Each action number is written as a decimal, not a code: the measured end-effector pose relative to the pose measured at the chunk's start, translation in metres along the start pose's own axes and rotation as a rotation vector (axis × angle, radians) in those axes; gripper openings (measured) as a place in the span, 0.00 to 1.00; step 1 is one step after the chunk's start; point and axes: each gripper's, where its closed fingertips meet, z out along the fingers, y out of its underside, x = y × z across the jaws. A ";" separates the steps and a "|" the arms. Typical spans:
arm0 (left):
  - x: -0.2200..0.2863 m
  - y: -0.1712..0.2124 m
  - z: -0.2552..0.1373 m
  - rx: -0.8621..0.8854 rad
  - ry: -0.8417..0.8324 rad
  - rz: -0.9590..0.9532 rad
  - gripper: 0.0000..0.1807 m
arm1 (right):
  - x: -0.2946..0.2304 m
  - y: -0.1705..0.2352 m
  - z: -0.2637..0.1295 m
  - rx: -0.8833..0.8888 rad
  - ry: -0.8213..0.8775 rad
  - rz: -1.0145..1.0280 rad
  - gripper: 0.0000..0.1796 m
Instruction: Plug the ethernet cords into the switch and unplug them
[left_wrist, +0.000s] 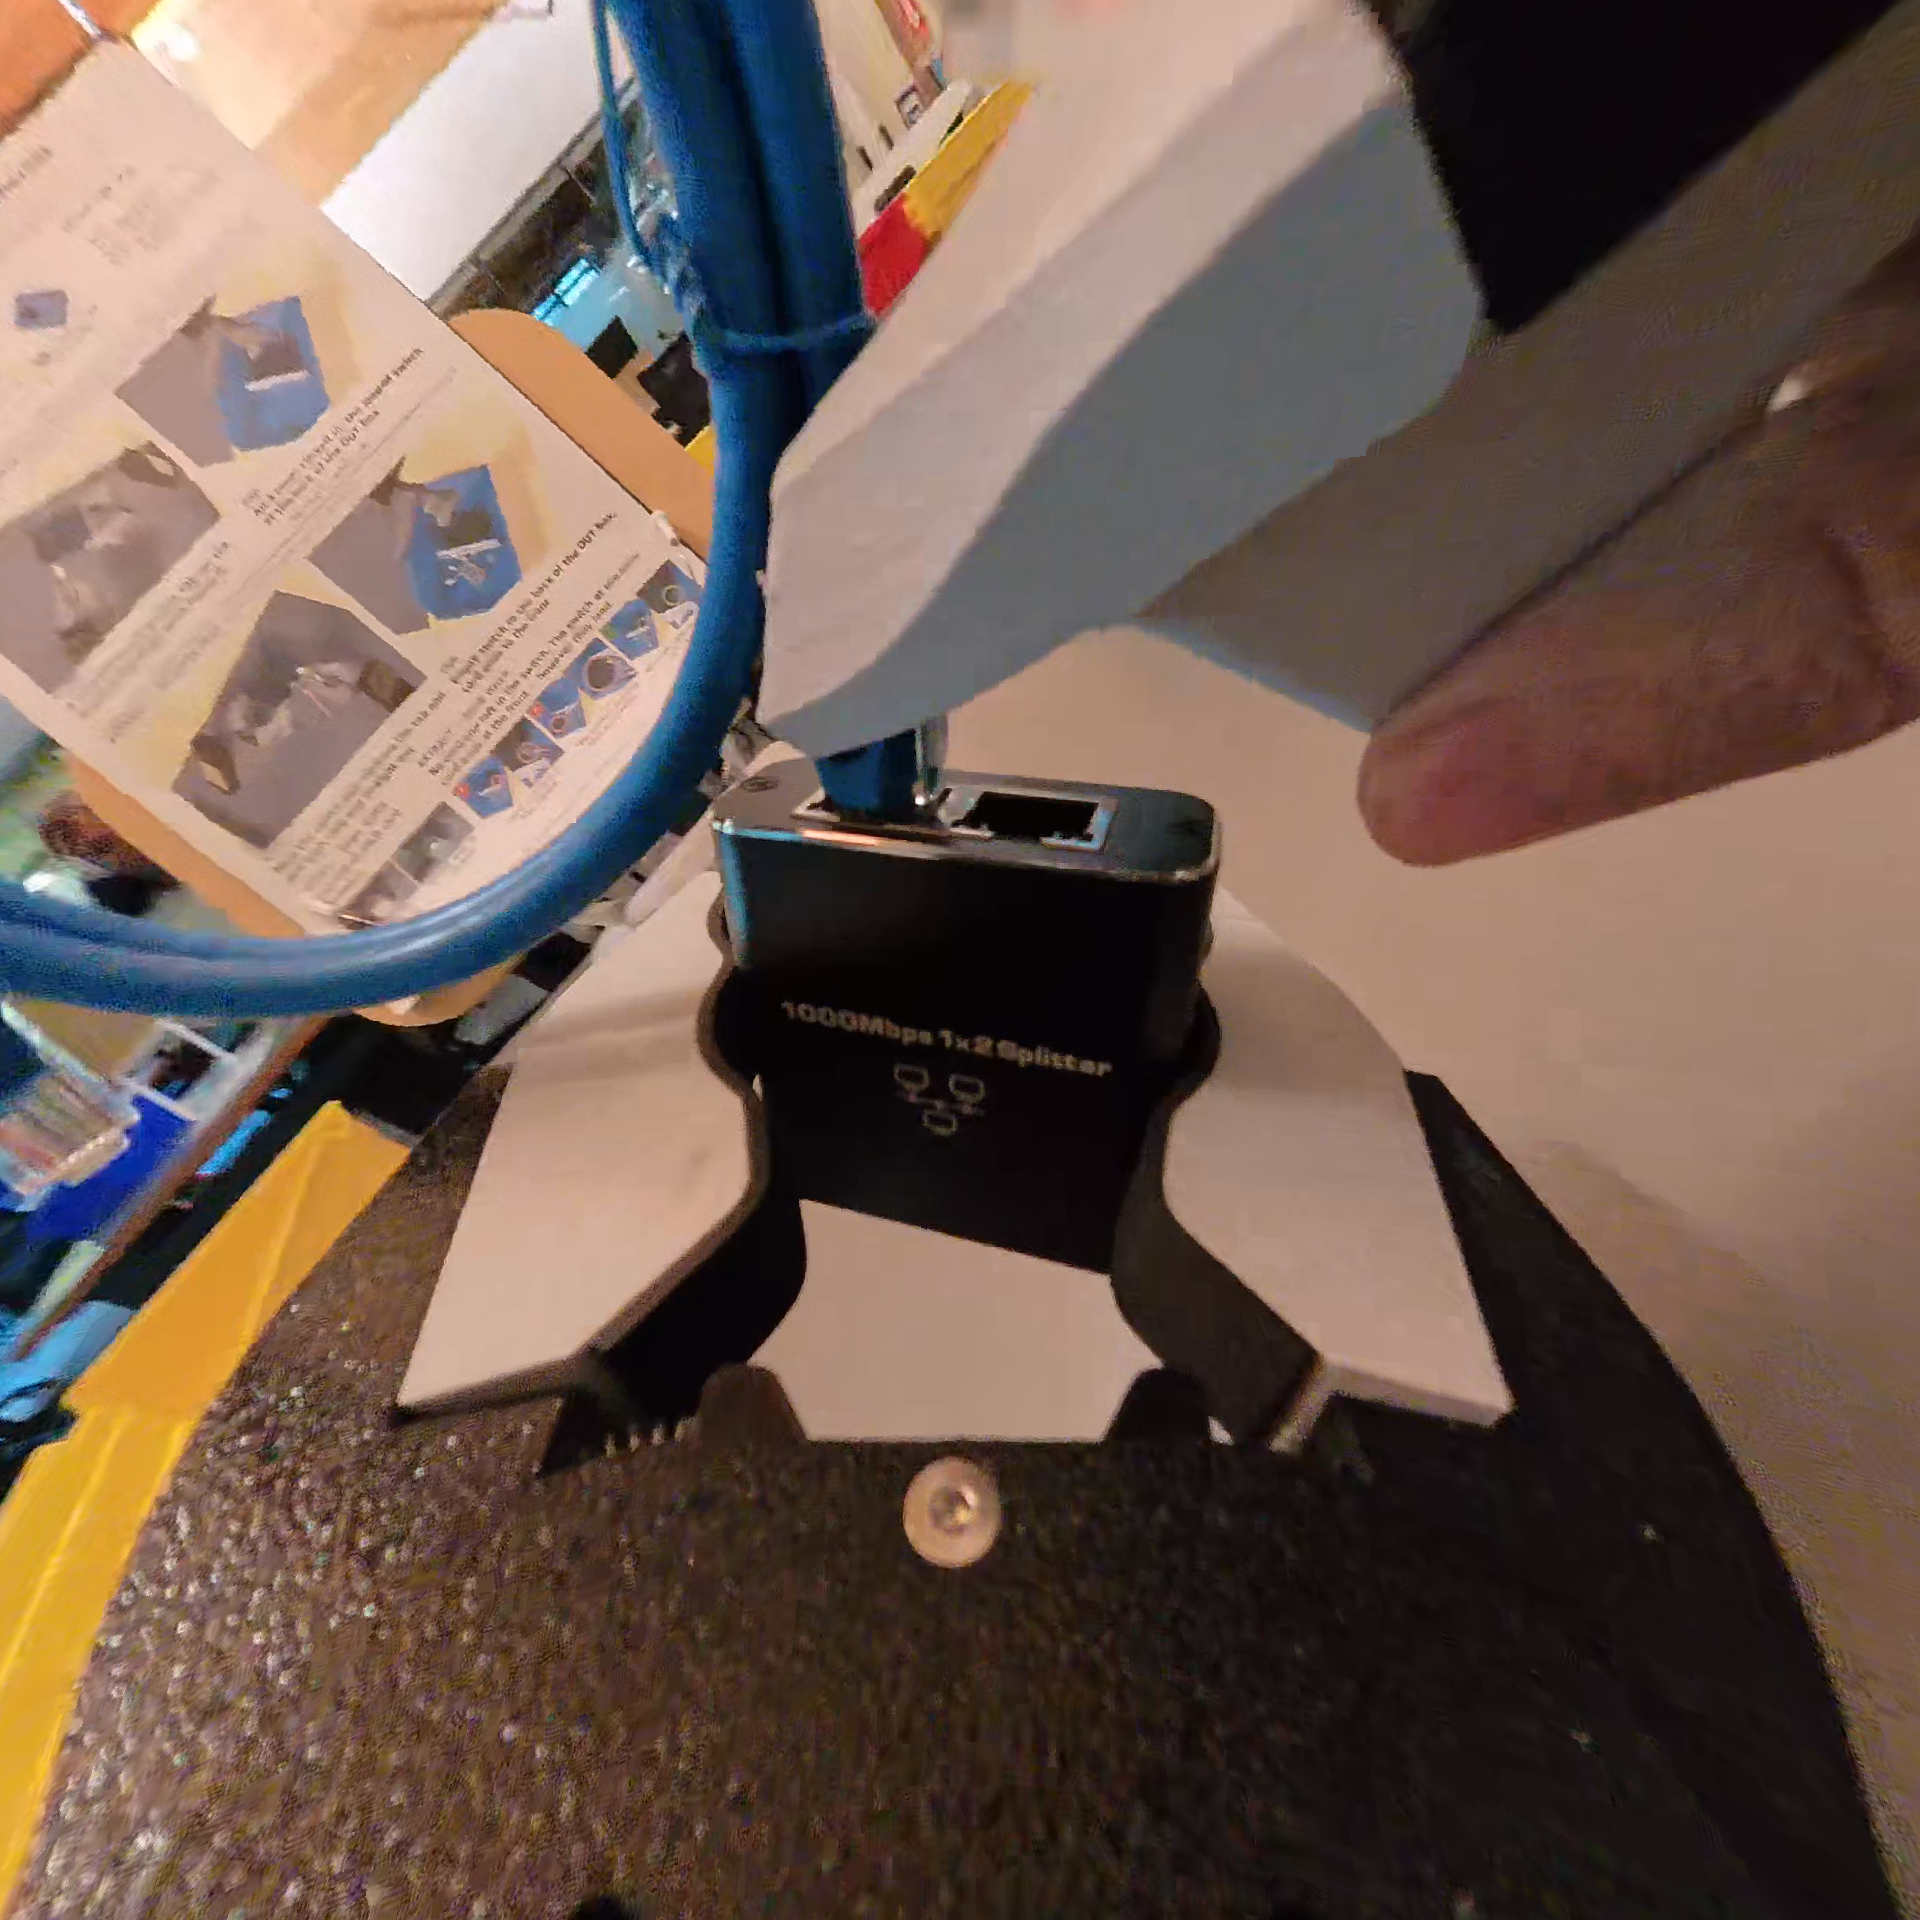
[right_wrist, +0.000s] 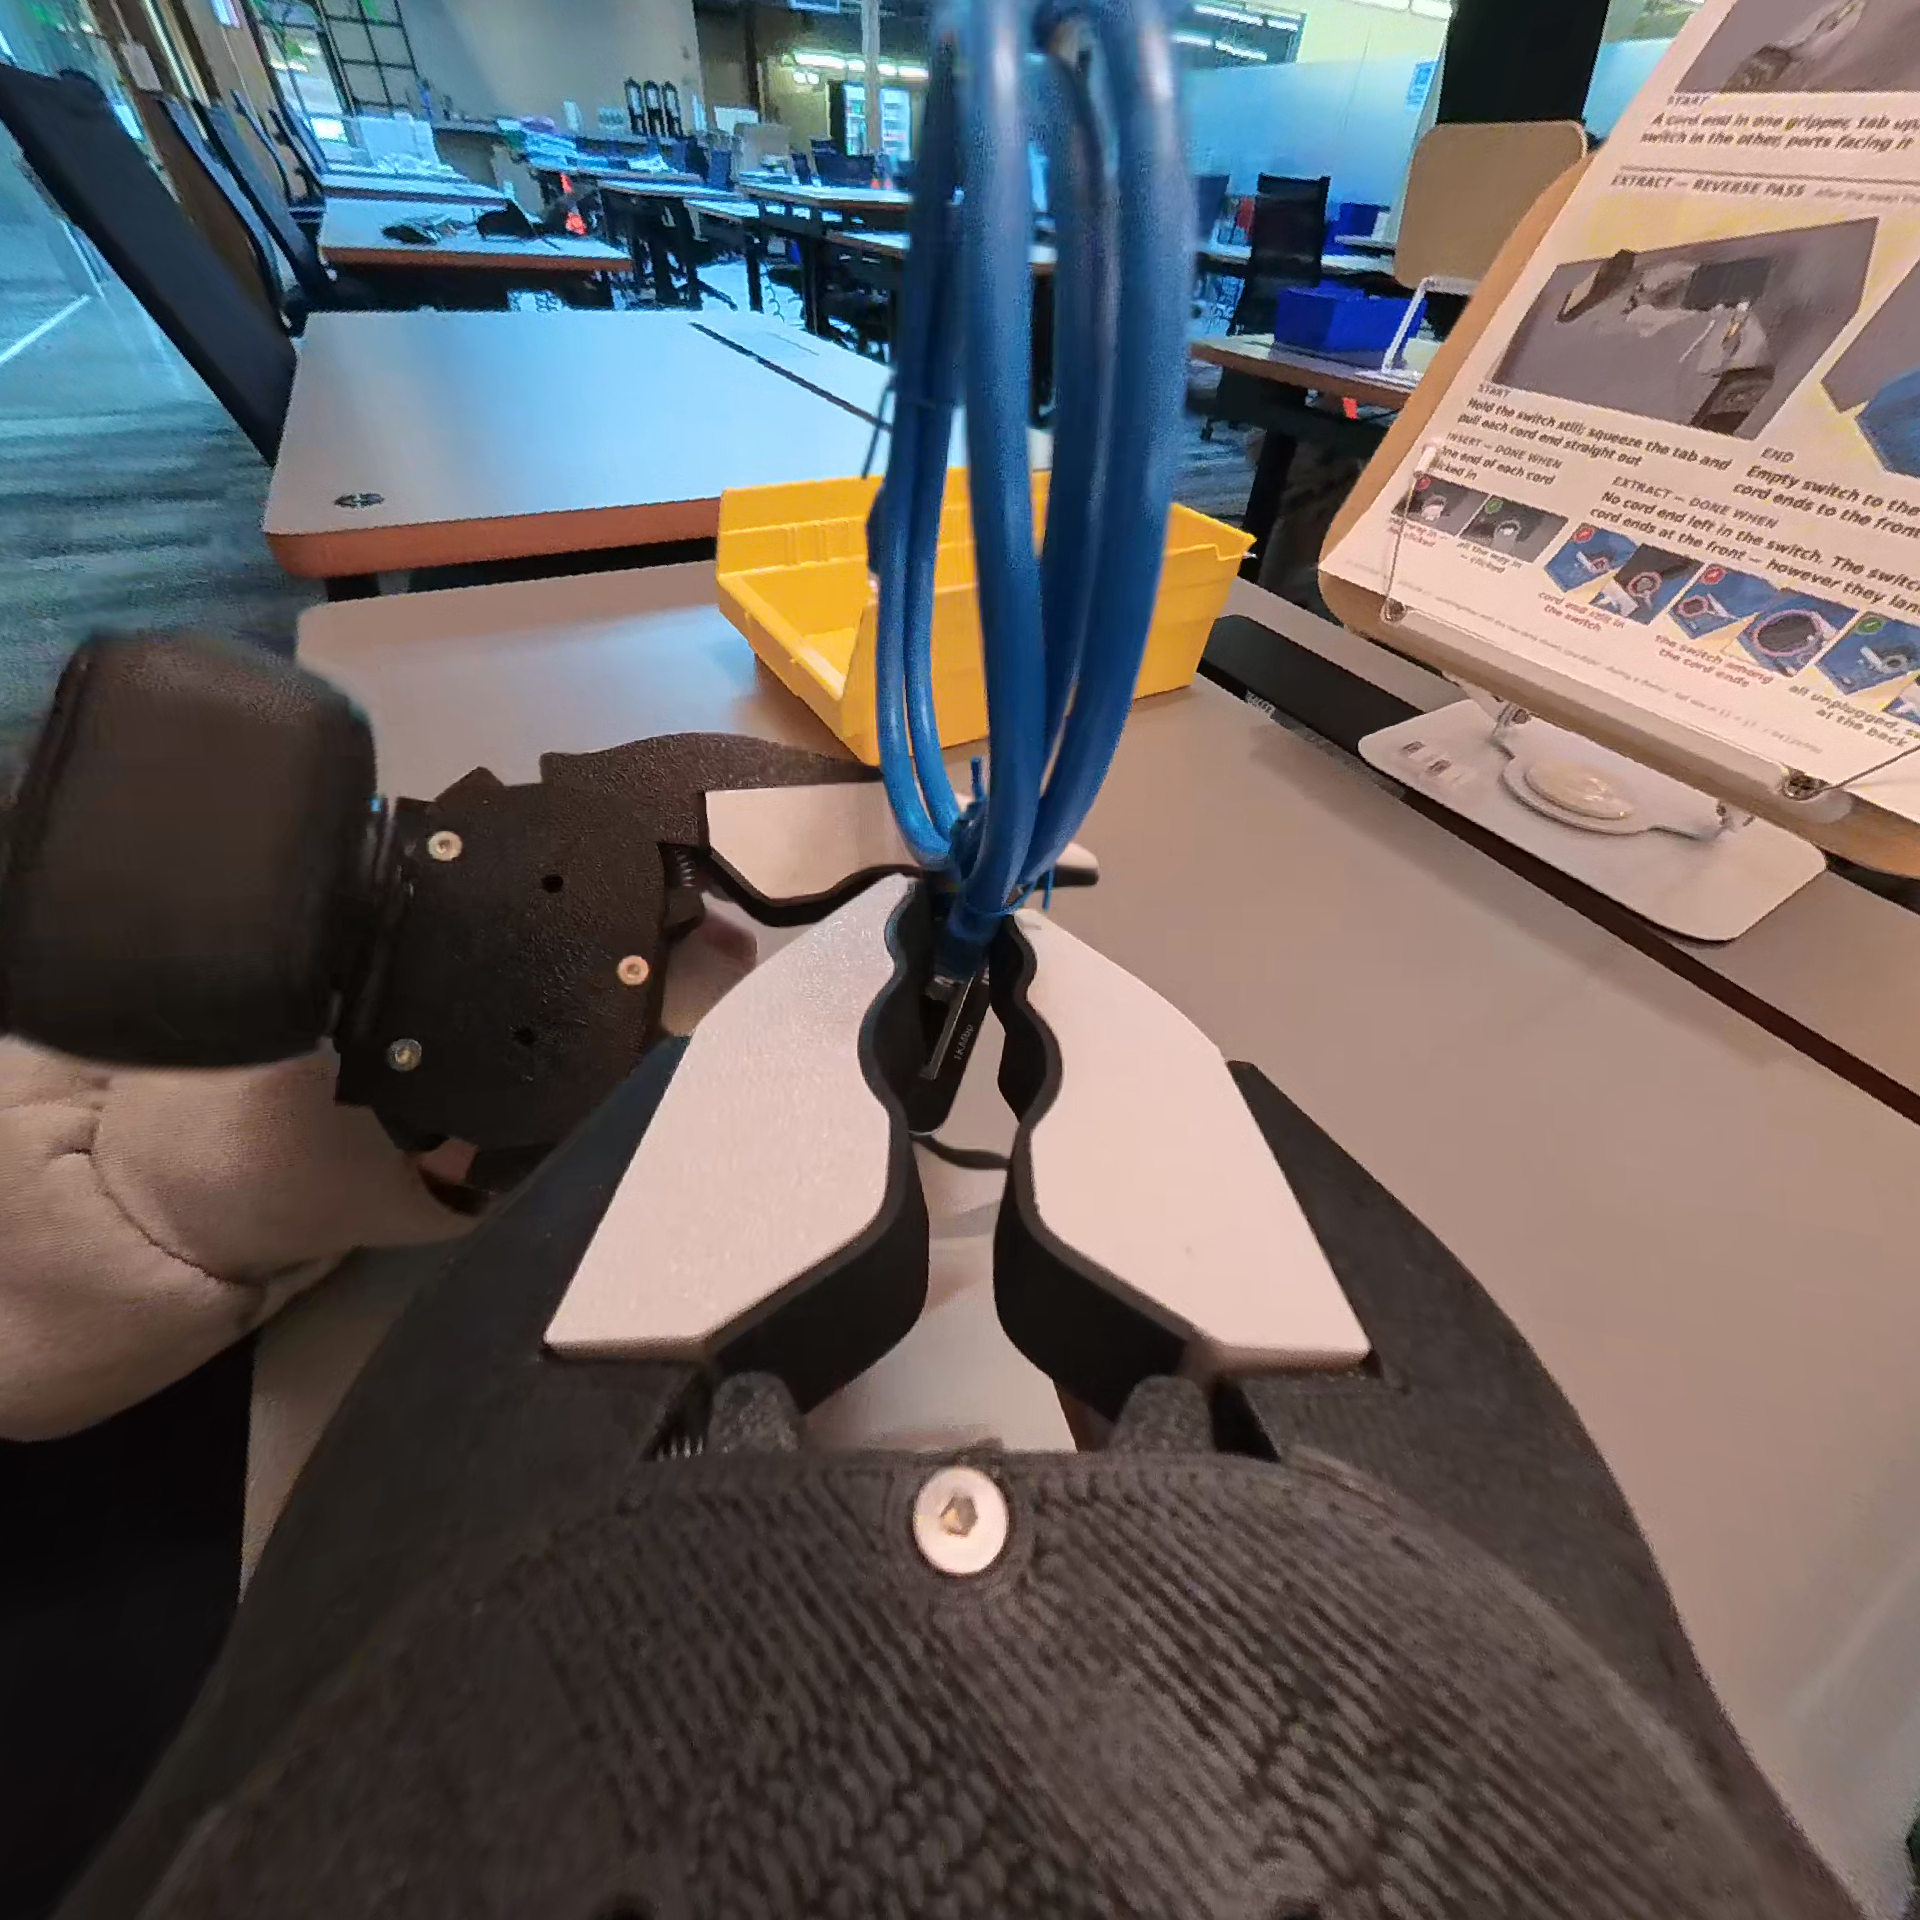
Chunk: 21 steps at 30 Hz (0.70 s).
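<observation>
One small black metal box of a switch (left_wrist: 961, 1039), smooth and round-cornered, stands clamped at the centre of the left wrist view between the two white-faced, black-edged fingers of the left gripper (left_wrist: 961, 1049), which press on its two sides. Its top face carries two rectangular ports: the one toward 11 o'clock holds the plug of one blue round-sheathed ethernet cord (left_wrist: 727, 499), the one toward 1 o'clock stands empty (left_wrist: 1029, 816).

The right gripper (right_wrist: 956, 997) has its two matte white fingers drawn close around the cord's plug end, just above the switch; in the left view one of those fingers (left_wrist: 1091, 436) slants in from 1 o'clock. The cord rises in several loops bound by one thin tie (right_wrist: 971, 821). A second clear plug (left_wrist: 62, 1132) shows at 9 o'clock in the left view.

Beyond, at 12 o'clock in the right view, one glossy yellow plastic bin (right_wrist: 810, 592) sits on the grey table (right_wrist: 1455, 1143). At 2 o'clock one printed instruction sheet (right_wrist: 1683, 436) leans on a wooden board with a white stand.
</observation>
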 end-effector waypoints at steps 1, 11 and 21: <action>-0.005 0.001 -0.001 -0.009 -0.036 0.055 0.42 | -0.001 -0.001 0.000 0.011 -0.008 0.009 0.07; 0.002 0.004 0.002 -0.010 -0.001 0.039 0.42 | 0.001 0.006 0.000 -0.031 -0.009 -0.005 0.06; -0.001 0.013 0.002 -0.052 -0.015 0.052 0.42 | -0.001 0.008 0.006 -0.010 -0.033 0.057 0.07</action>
